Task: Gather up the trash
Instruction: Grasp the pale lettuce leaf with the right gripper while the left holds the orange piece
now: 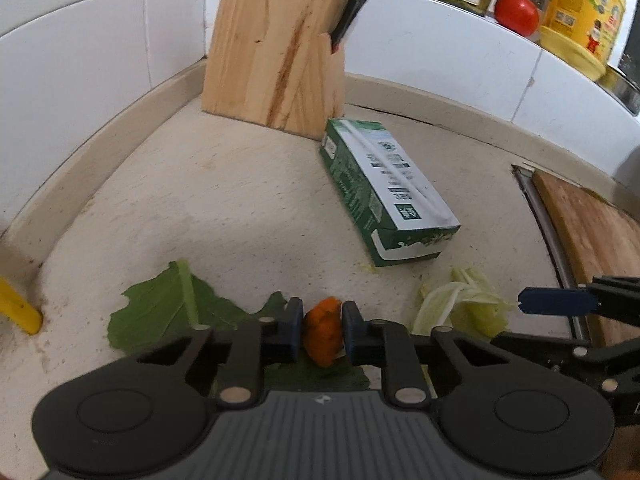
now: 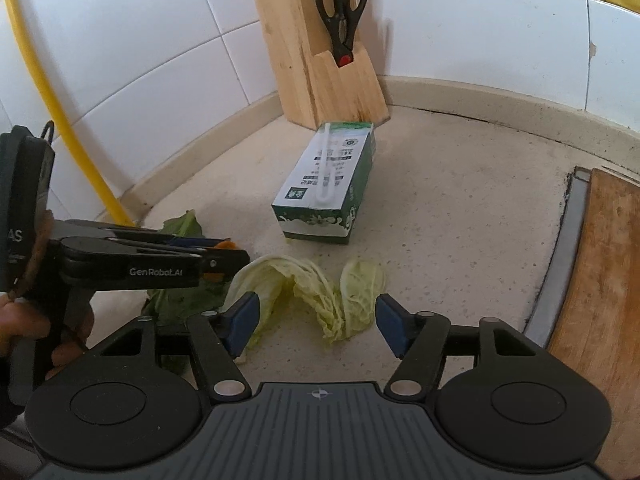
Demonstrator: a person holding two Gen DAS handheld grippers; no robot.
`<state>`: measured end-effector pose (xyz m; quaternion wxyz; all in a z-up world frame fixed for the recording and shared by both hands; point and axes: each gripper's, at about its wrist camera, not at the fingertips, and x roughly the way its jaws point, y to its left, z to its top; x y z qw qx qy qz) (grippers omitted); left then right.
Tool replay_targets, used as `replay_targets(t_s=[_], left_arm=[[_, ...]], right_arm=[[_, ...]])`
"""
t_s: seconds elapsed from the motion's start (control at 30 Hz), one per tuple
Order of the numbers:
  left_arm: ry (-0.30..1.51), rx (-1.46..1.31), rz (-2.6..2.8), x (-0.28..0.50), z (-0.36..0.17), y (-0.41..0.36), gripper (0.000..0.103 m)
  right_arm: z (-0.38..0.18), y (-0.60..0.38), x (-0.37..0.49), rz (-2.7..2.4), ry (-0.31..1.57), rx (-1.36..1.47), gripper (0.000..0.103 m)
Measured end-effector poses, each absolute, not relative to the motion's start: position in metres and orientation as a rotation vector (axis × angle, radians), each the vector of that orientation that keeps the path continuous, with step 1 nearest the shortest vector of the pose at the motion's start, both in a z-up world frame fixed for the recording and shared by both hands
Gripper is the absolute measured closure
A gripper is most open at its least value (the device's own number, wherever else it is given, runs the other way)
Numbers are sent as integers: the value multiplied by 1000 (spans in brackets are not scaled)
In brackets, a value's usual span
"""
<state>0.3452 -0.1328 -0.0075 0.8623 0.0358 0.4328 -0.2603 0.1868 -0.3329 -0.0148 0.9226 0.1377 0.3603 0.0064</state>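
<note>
The left gripper (image 1: 322, 330) is clamped on an orange scrap (image 1: 324, 330) lying on a green leaf (image 1: 168, 308) on the counter (image 1: 224, 200), while the right gripper (image 2: 316, 322) stands apart around pale cabbage leaves (image 2: 312, 288); pick-up stage, next closing and lifting.

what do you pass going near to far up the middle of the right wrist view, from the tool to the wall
right tool with open jaws → pale cabbage leaves on the counter → green and white milk carton lying flat → wooden knife block holding black scissors → white tiled wall
</note>
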Motion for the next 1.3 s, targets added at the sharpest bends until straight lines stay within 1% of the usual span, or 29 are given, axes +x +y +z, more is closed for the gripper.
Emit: replay_targets(t_s=[0.07, 0.1, 0.13, 0.17, 0.33, 0.43, 0.6, 0.77, 0.9, 1.0, 1.1, 1.13, 1.17, 1.2, 1.23, 1.27, 1.3], left_arm=[[905, 62, -539, 343, -6, -131, 87], [896, 65, -540, 341, -5, -131, 87], [887, 63, -539, 338, -3, -130, 88], [880, 57, -542, 337, -1, -129, 88], [847, 33, -549, 327, 13, -124, 88], [834, -21, -550, 322, 23, -113, 88], [814, -86, -527, 313, 34, -94, 88], [830, -120, -506, 303, 29, -87, 88], [832, -133, -491, 294, 29, -82, 88], [831, -144, -481, 287, 29, -78, 88], [829, -155, -475, 280, 29, -74, 88], [828, -158, -472, 278, 29, -73, 88], [827, -161, -469, 275, 30, -73, 88], [825, -164, -468, 272, 30, -72, 88], [822, -167, -467, 269, 31, -71, 88], [819, -169, -465, 267, 32, -70, 88], [815, -171, -463, 264, 33, -69, 88]], right_arm=[[-15, -331, 189, 18, 738, 276, 31], [-16, -330, 190, 21, 739, 276, 29], [-16, -330, 192, 23, 739, 275, 22], [-17, -329, 193, 22, 735, 276, 21], [-18, -326, 197, 28, 719, 286, 21], [-19, -324, 195, 31, 714, 289, 18], [-22, -322, 198, 36, 713, 298, 18], [-26, -316, 206, 36, 703, 289, 12], [-29, -314, 213, 4, 708, 268, 12], [-29, -311, 213, -7, 717, 236, 15], [-28, -311, 210, -28, 727, 212, 27], [-27, -312, 209, -35, 728, 214, 37], [-27, -315, 208, -37, 732, 224, 55], [-26, -318, 207, -33, 742, 244, 65], [-26, -321, 206, -29, 749, 262, 71], [-25, -322, 205, -26, 754, 269, 76], [-25, -323, 203, -24, 755, 274, 77]])
